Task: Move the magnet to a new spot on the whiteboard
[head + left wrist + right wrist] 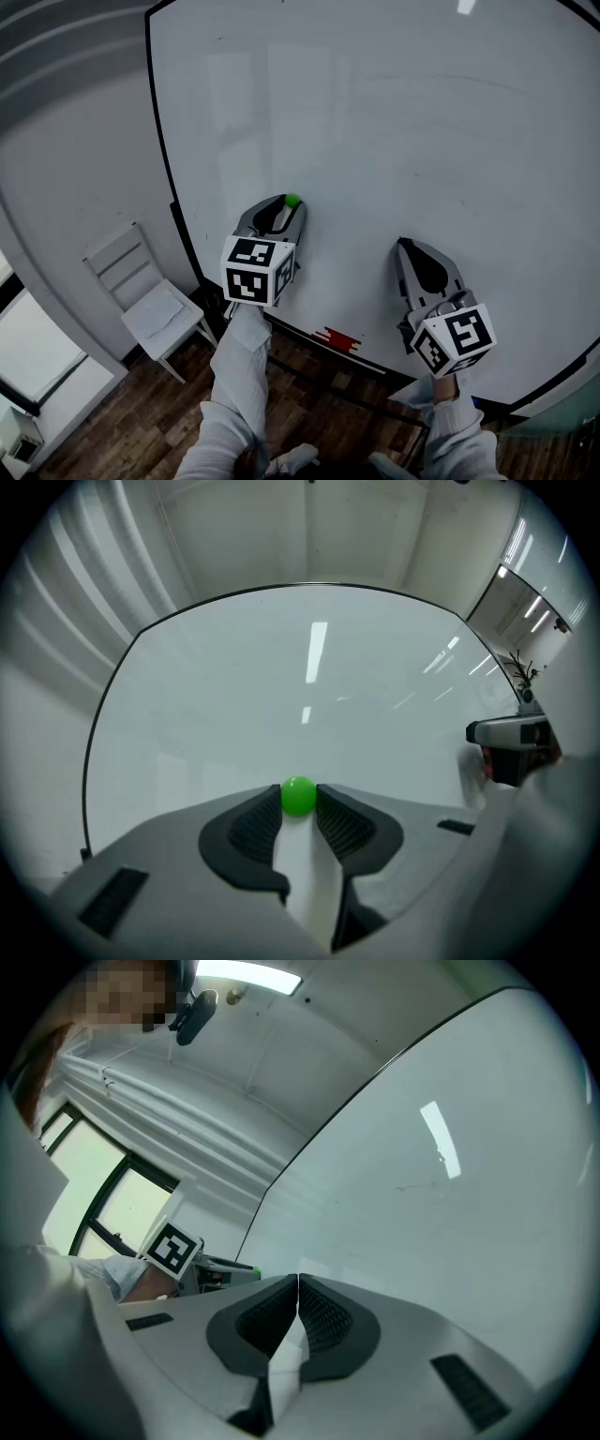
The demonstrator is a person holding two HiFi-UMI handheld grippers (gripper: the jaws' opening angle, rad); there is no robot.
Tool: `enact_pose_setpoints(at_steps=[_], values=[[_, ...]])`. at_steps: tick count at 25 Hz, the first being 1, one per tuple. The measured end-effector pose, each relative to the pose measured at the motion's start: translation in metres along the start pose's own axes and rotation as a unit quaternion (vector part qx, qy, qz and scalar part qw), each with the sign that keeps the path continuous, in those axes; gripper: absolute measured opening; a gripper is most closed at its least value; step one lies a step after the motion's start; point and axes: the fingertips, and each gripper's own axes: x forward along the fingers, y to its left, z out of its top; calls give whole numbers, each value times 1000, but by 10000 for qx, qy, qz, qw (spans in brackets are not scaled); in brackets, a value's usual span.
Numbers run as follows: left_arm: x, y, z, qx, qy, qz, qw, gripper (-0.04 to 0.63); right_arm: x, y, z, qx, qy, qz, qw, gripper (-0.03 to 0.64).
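A small round green magnet [292,200] sits against the lower left part of the big whiteboard [394,122]. My left gripper [287,205] is shut on the green magnet [299,796], which is pinched between the two ribbed fingertips [258,822] right at their ends. Further right and lower, my right gripper [401,244] points its tips at the whiteboard [450,1194]. In the right gripper view this gripper [298,1281] has its jaws pressed together with nothing between them.
A white chair [145,300] stands on the wooden floor left of the board. A red eraser-like object [338,339] lies on the tray along the board's lower edge. The board's black frame [167,159] runs down the left side.
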Motion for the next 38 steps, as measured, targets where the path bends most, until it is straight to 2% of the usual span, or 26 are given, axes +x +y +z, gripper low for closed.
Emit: enact_pose_setpoints(at_steps=[4,22,38], values=[[2,8,3,141,-13,160,9998,122,2,1,-1,-49,15,5,10000,28],[1,11,2,96,-133,280,9995,135,-7,9,2,-142,33,-33,9999,28],[-14,2,-13,5,70,41,10000,143,-13,18,-8,-51,184,20,9998,28]])
